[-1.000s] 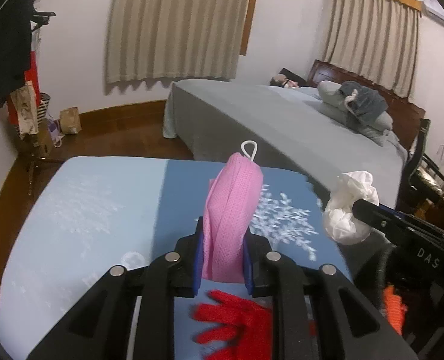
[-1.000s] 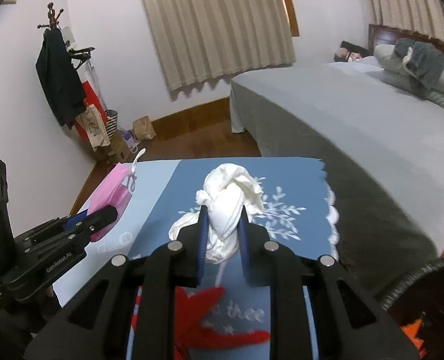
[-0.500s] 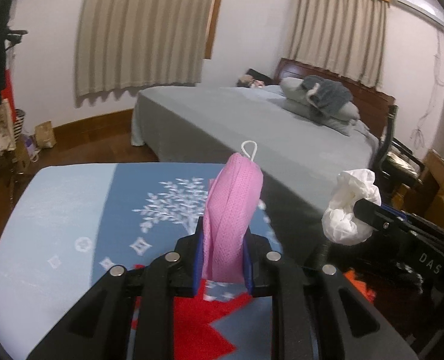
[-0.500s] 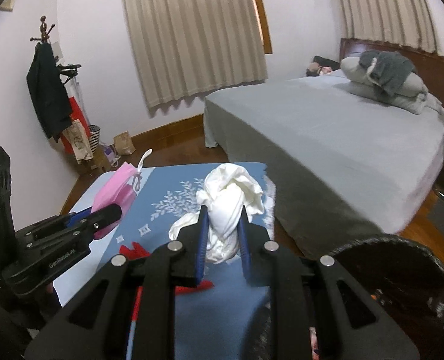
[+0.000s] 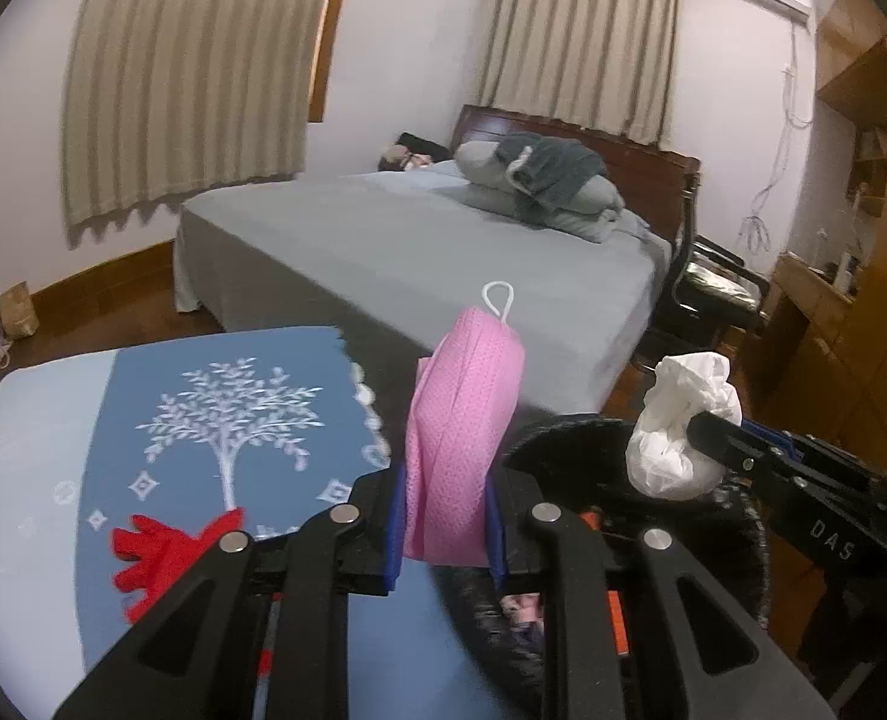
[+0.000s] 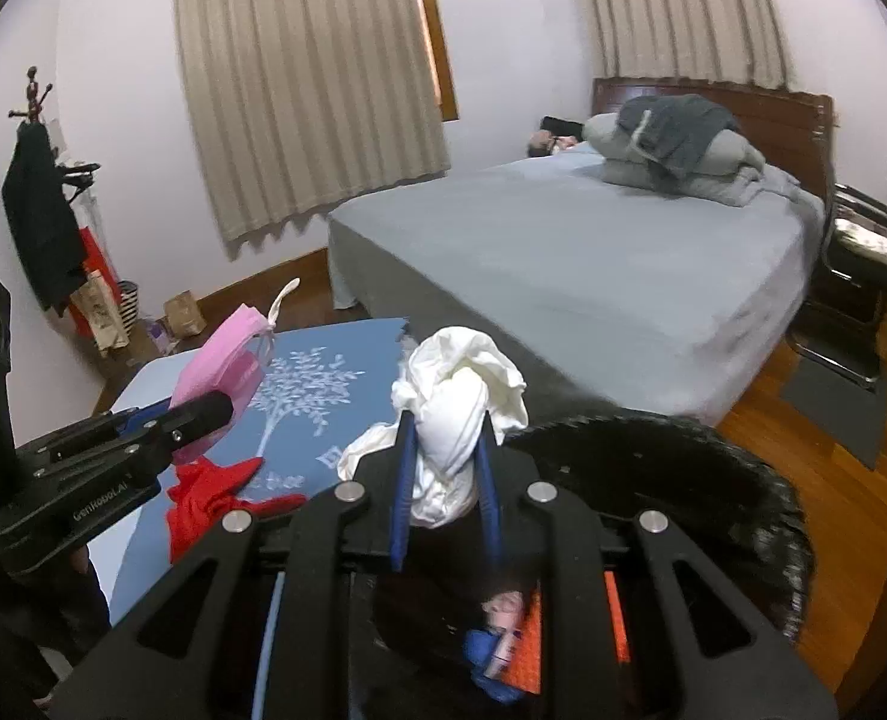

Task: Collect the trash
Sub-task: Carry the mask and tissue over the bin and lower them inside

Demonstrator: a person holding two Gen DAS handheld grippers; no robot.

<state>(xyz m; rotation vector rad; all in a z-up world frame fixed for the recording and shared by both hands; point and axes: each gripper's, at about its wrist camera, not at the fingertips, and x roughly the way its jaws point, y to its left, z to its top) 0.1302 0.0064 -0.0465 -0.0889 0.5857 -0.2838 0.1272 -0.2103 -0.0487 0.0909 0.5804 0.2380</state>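
My left gripper (image 5: 446,516) is shut on a pink face mask (image 5: 461,420) that stands up between its blue pads, its white ear loop on top. My right gripper (image 6: 446,480) is shut on a crumpled white tissue wad (image 6: 455,414). Both hang at the rim of a black trash bin (image 6: 713,474) (image 5: 569,438) that holds some wrappers. The right gripper (image 5: 692,438) with its tissue wad (image 5: 677,420) shows right of the mask in the left wrist view; the left gripper (image 6: 218,405) with the mask (image 6: 221,360) shows at the left of the right wrist view.
A table with a blue tree-print cloth (image 5: 203,420) lies left of the bin, a red paper scrap (image 6: 209,492) on it. Behind stands a grey bed (image 5: 443,252), a black chair (image 5: 713,294) and wooden cabinets at the right, a coat rack (image 6: 41,210) at the left wall.
Both grippers have swung rightward off the table, carrying the mask and the tissue wad. The black bin has come into view beneath them.
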